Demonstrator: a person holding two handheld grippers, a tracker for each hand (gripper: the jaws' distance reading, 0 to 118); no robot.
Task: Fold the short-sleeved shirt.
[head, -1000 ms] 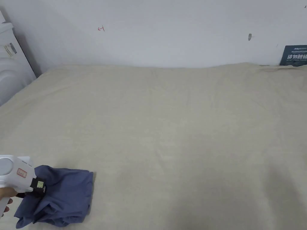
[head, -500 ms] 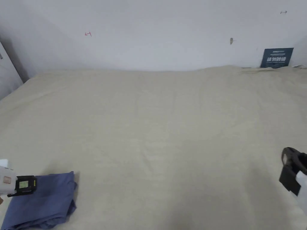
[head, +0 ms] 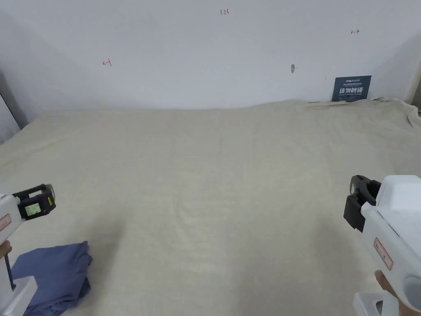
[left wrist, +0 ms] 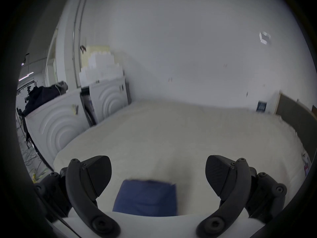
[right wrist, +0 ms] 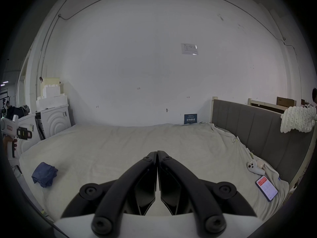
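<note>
Lying bunched, folded shirt (head: 53, 275), axis unclear.

"123" handwritten on wall (head: 224, 12)

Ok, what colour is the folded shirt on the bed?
Plain dark blue shirt, no pattern visible; the right gripper view shows it best.

shirt (head: 53, 271): 1 (folded) | phone (right wrist: 266, 187): 1 | washers (right wrist: 54, 121): 2
</note>
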